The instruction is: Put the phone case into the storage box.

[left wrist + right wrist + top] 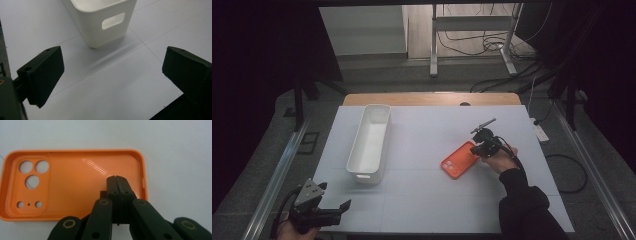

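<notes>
An orange phone case lies inside-up on the white table, right of centre. In the right gripper view the phone case shows its camera cut-outs at the left. My right gripper hovers at the case's far right end, and in its own view the right gripper has its jaws pressed together over the case's inner face with nothing between them. My left gripper is at the table's front left corner; in its own view the left gripper stands wide open and empty, pointing at the bin.
A long white plastic bin lies left of centre, its near handle end facing my left gripper. A wooden strip runs along the table's far edge. Cables and a metal stand are on the floor beyond.
</notes>
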